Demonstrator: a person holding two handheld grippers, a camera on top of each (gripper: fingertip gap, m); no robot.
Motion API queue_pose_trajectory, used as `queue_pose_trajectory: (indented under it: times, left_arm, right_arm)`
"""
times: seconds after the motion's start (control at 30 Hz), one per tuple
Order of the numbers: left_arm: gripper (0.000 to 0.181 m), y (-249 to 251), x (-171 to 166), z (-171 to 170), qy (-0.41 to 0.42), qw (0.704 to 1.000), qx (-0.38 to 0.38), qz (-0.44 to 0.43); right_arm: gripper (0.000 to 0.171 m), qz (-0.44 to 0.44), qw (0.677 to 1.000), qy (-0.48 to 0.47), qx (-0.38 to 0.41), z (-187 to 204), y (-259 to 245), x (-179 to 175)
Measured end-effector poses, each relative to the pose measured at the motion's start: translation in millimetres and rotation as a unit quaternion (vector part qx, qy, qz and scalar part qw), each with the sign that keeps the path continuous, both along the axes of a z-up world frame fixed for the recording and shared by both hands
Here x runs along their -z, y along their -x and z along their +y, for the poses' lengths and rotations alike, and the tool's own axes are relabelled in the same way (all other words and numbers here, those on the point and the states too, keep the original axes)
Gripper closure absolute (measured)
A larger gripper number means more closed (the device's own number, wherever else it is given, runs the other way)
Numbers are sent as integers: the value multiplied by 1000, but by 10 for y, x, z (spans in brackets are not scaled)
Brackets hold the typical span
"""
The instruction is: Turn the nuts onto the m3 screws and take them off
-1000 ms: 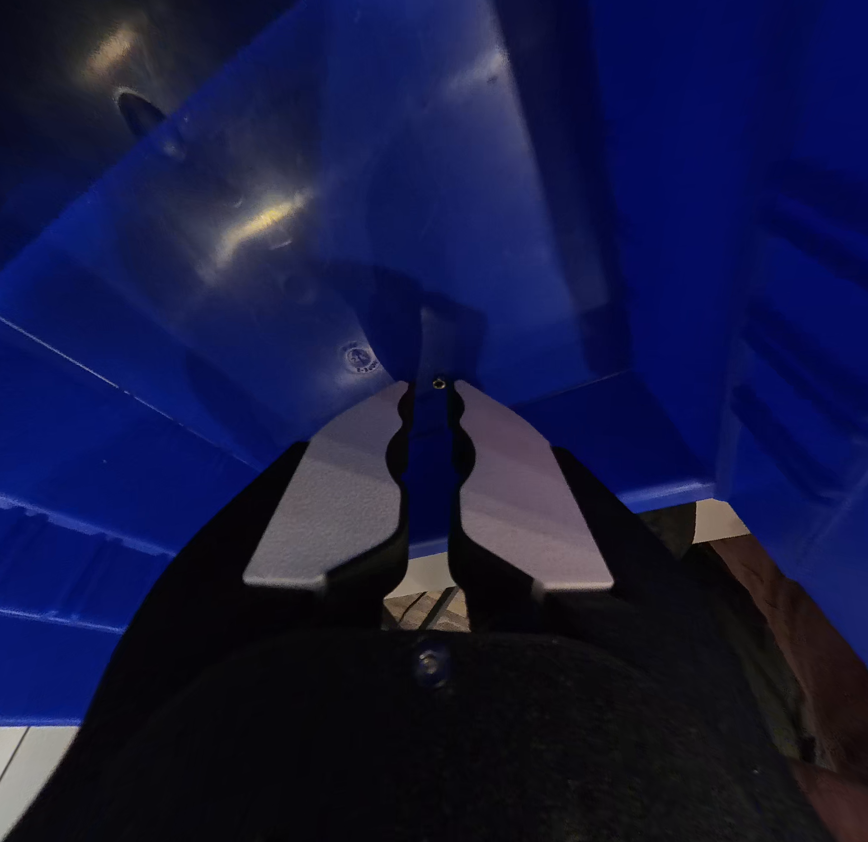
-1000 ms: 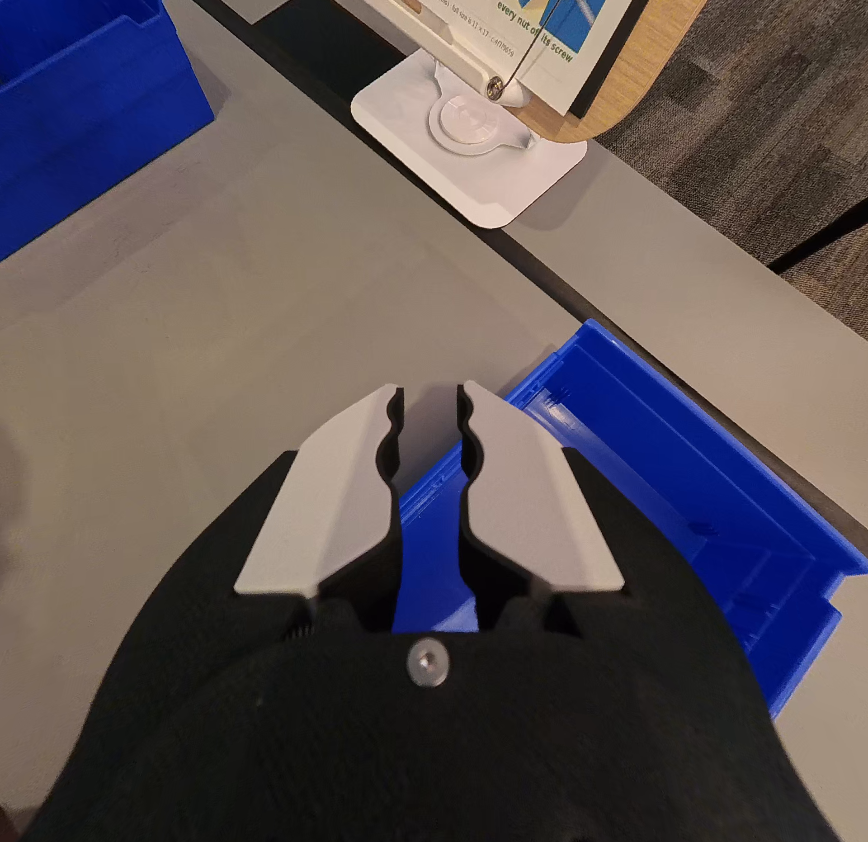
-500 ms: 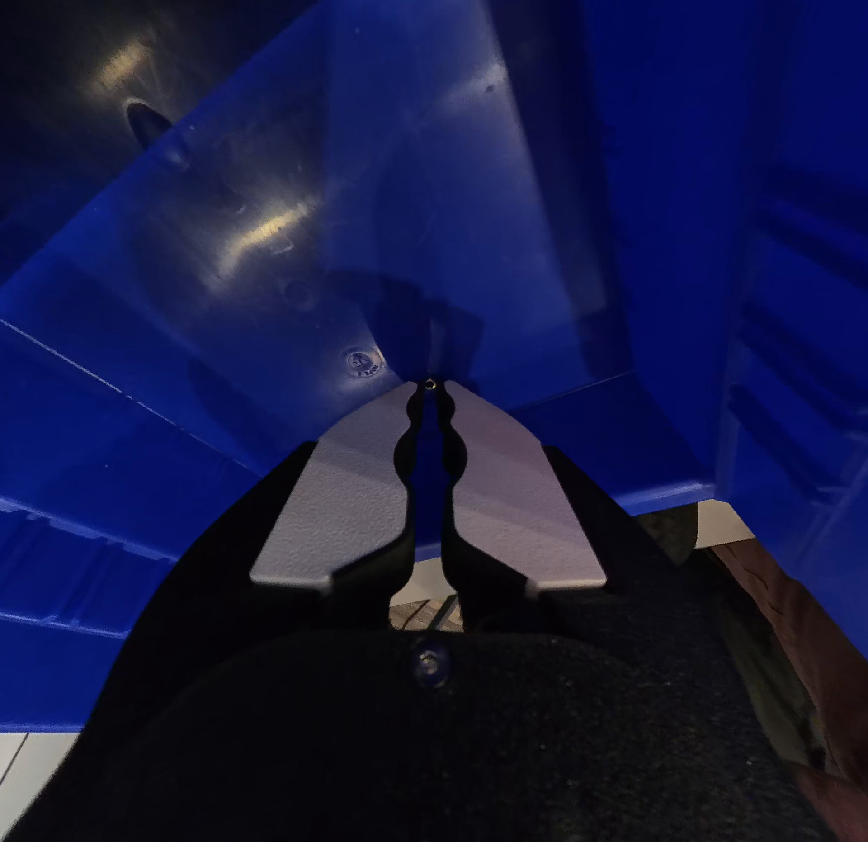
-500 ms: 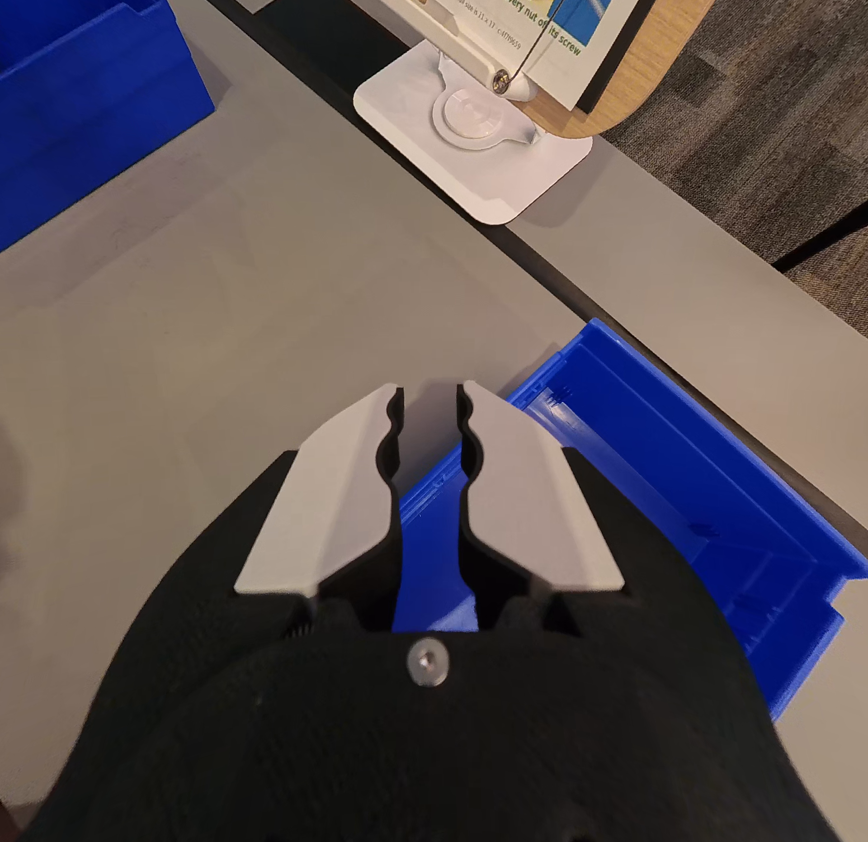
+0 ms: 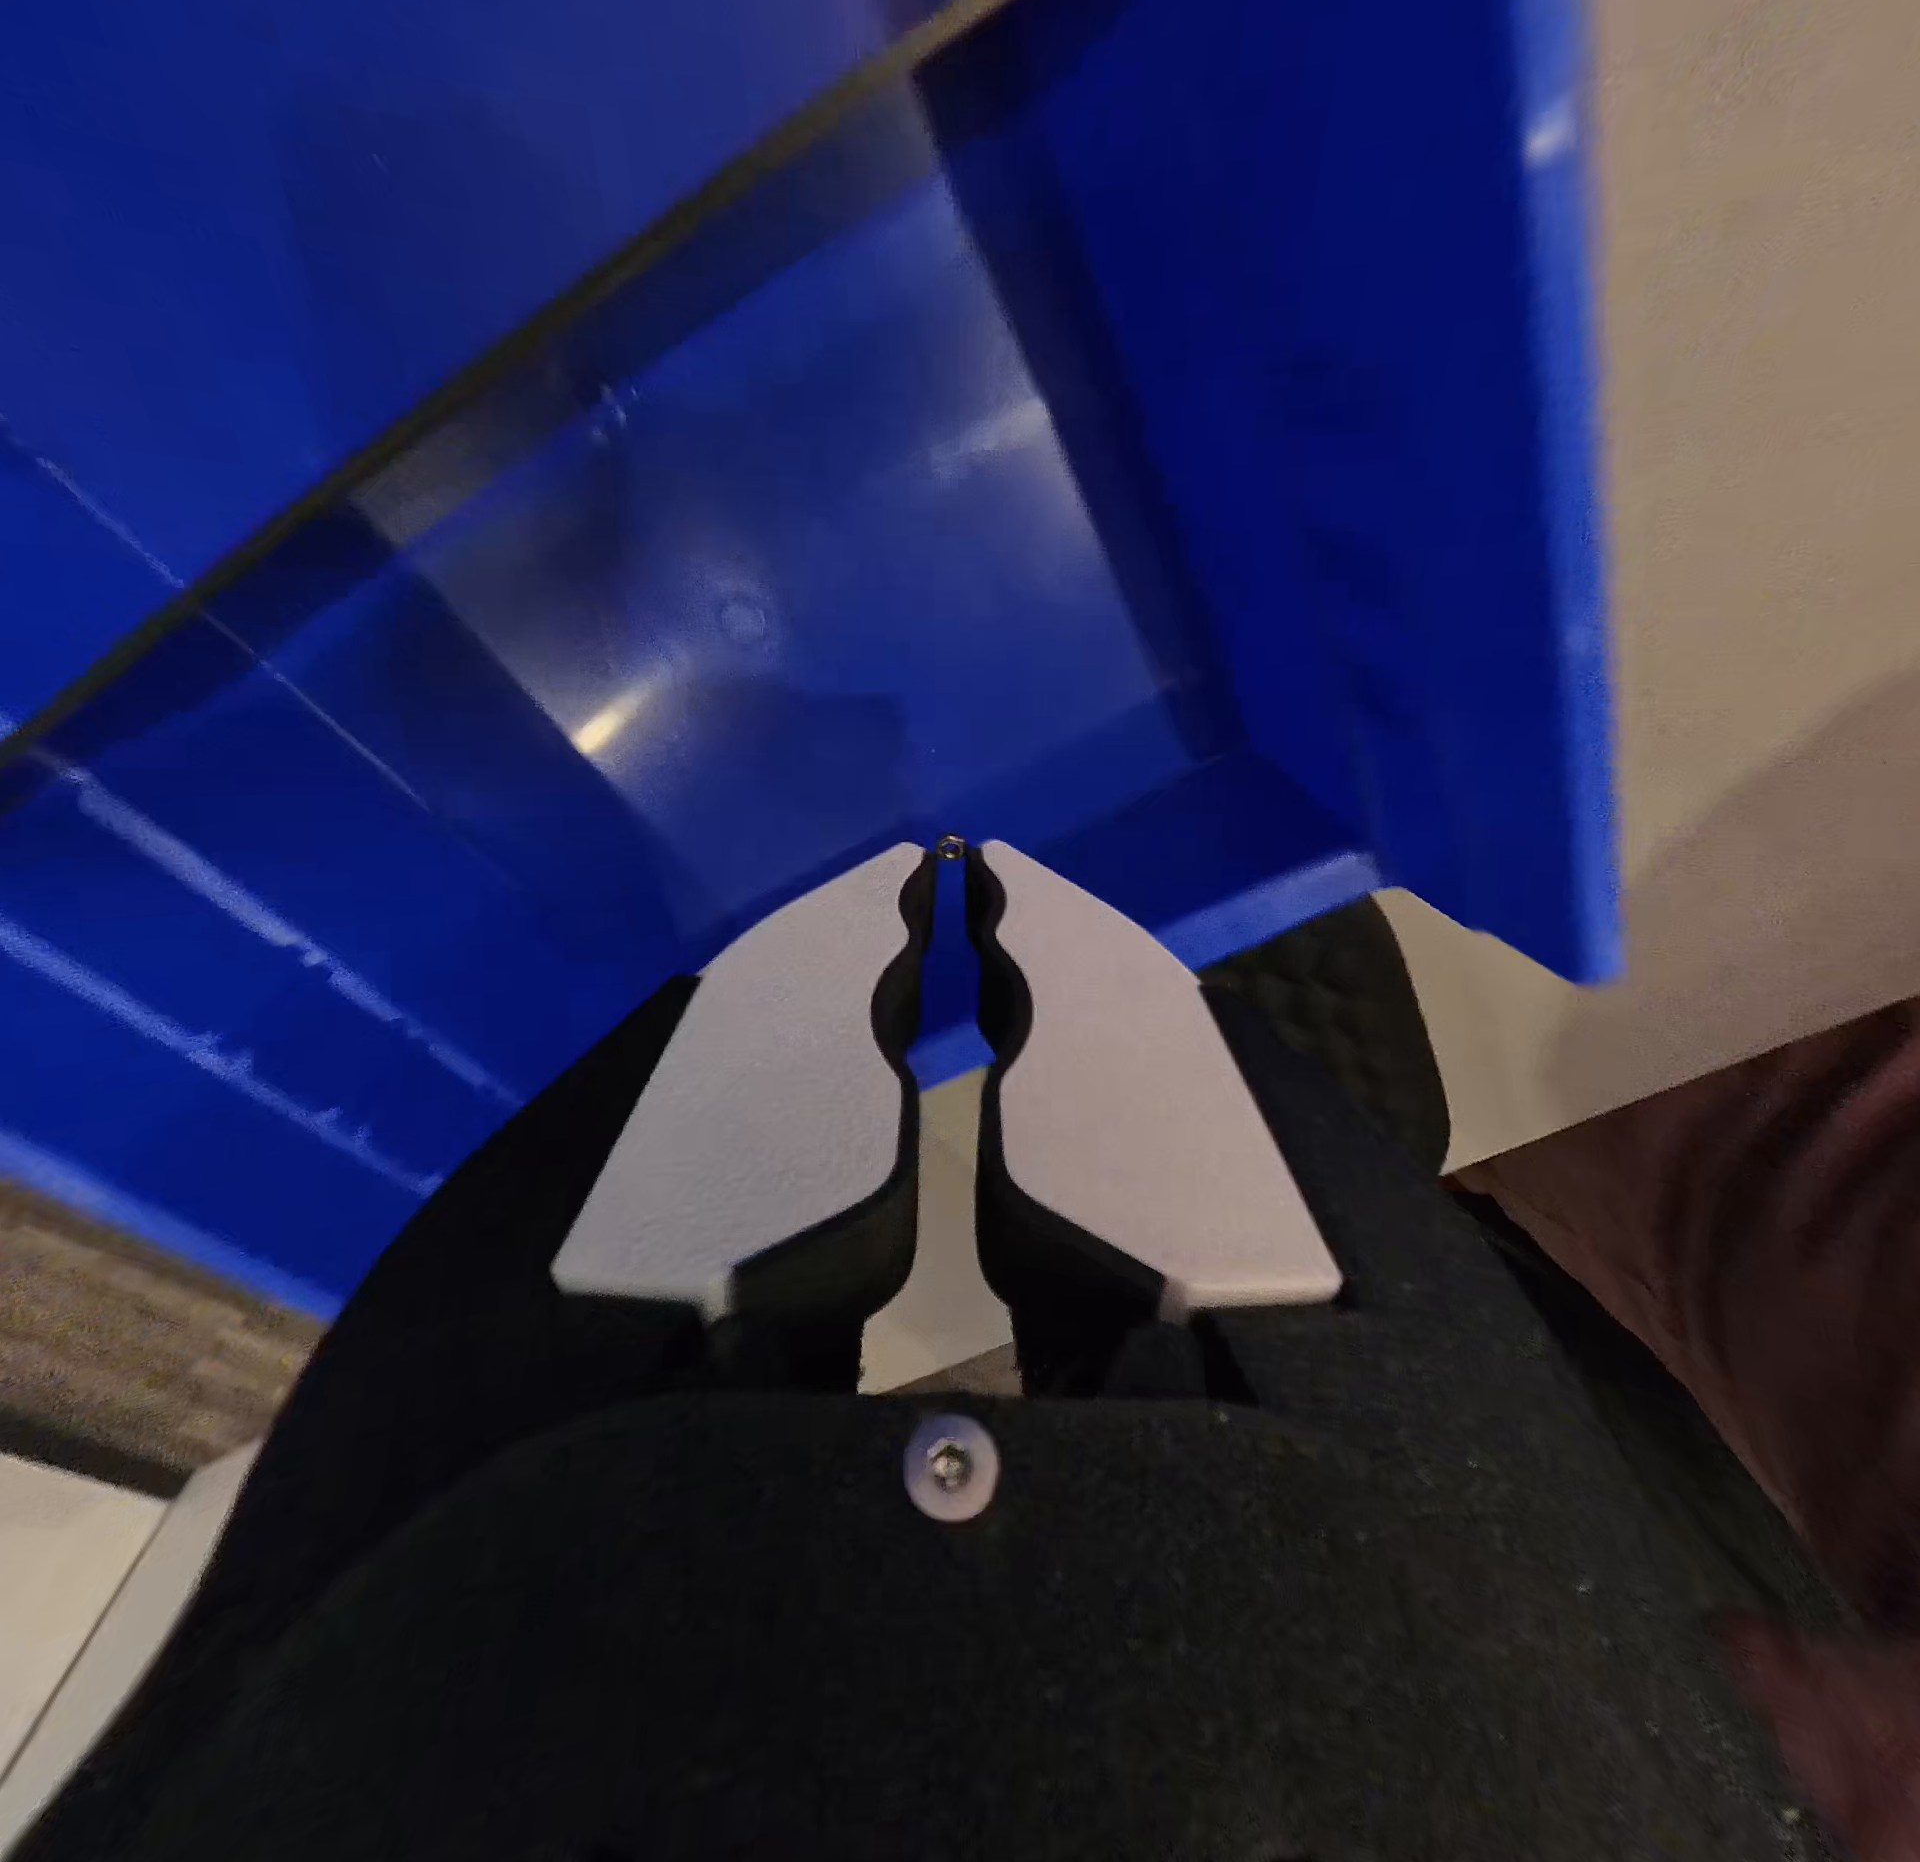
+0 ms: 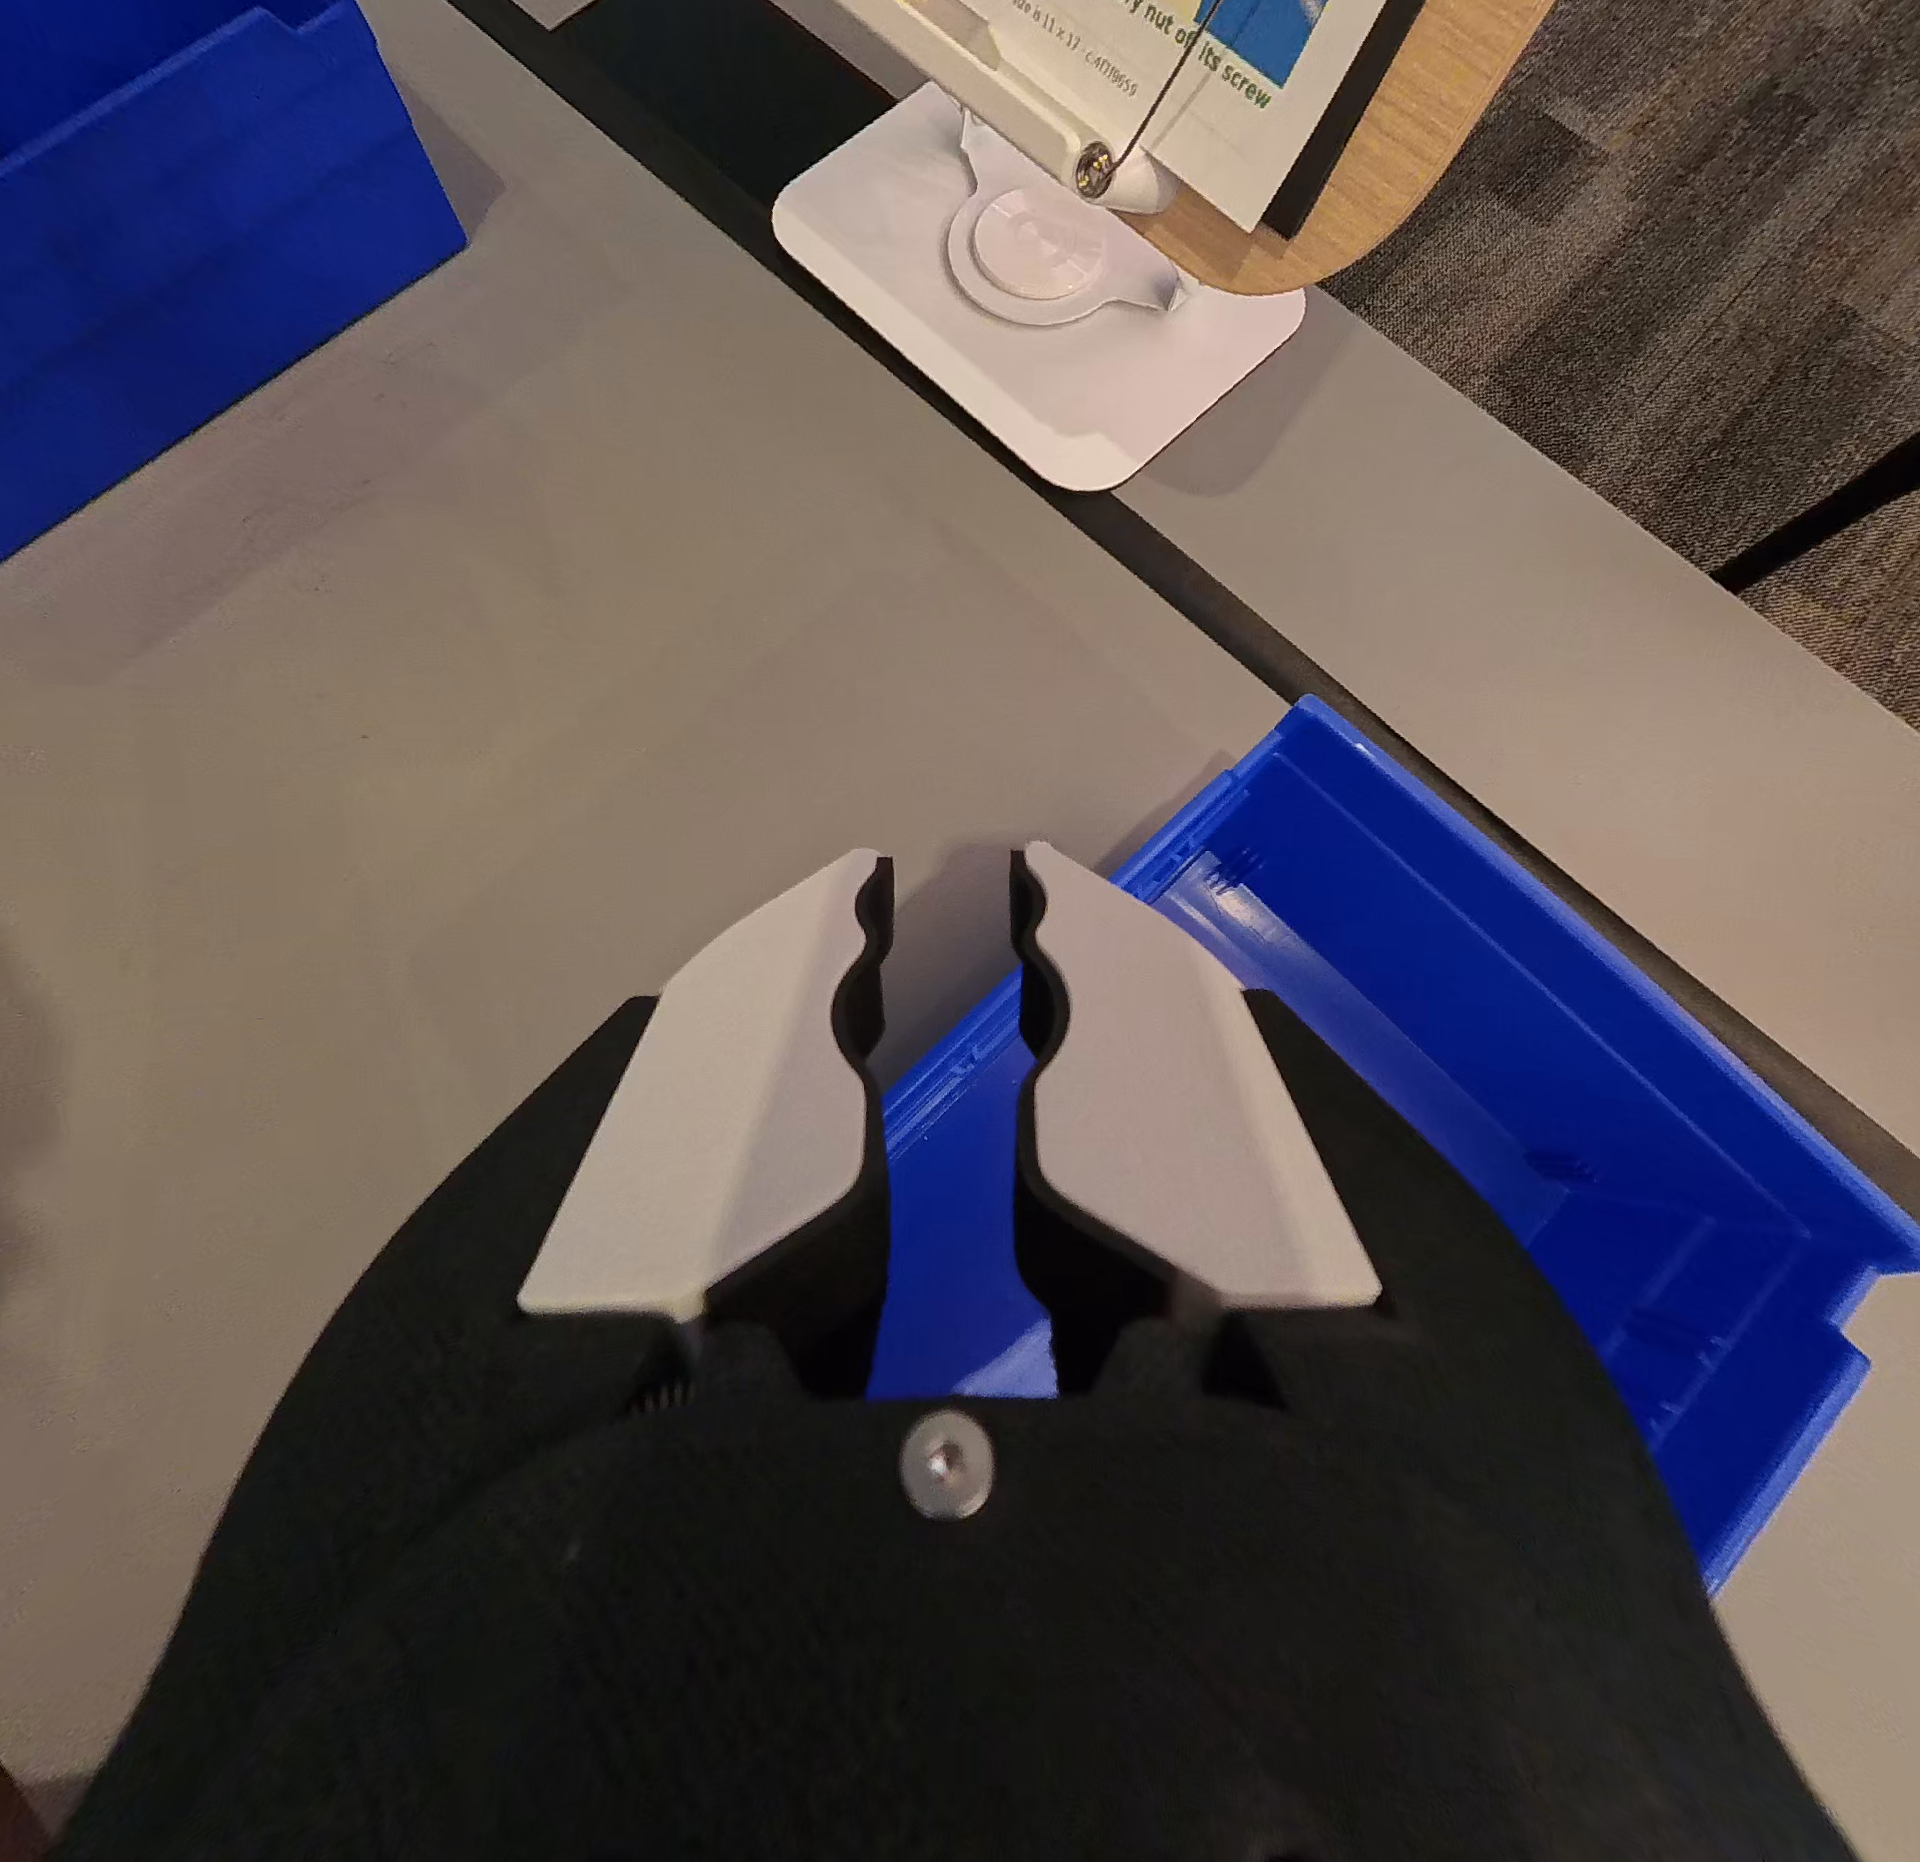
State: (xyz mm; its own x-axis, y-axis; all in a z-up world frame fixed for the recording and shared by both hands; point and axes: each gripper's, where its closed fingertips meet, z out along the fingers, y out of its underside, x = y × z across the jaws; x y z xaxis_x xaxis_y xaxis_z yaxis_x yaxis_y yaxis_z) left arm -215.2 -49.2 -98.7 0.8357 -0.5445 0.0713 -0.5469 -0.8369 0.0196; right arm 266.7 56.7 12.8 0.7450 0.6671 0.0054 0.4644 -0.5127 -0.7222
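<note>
My left jaws (image 5: 950, 848) pinch a tiny nut (image 5: 950, 849) at their very tips, mid-frame over the blue bin (image 5: 727, 410); any slackening could drop it. My right jaws (image 6: 951, 862) hang apart, empty.

The left wrist view is peering closely into a blue plastic bin (image 5: 727, 378); the right wrist view is looking down from higher onto a grey tabletop (image 6: 520, 690).

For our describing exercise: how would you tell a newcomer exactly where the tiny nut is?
Start at the big blue bin filling the left wrist view. In front of it the left gripper has its grey fingers nearly together. The nut is the tiny metal ring pinched at their very tips, the only shiny speck against all that blue.
</note>
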Motion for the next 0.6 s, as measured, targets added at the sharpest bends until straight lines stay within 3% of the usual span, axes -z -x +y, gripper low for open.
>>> queue_pose_trajectory:
  times: [0.13,0.27,0.37,0.47,0.6]
  left_arm:
    - [176,-345,-539,71,-62,997,34,-43]
    - [176,-1151,-906,39,-92,982,130,-100]
    - [176,-1800,-745,-38,-66,968,212,-116]
    - [176,-2300,-316,6,-49,957,265,-103]
    - [177,-2611,163,176,-49,950,301,-68]
  right_arm:
    - [149,1,1000,-3,3,8,-3,-15]
    - [149,0,1000,-3,3,3,5,-17]
    - [149,-2,1000,-5,1,-20,12,-26]
    - [149,0,1000,-10,-1,-41,2,-59]
    - [149,9,1000,-16,1,-69,-45,-115]
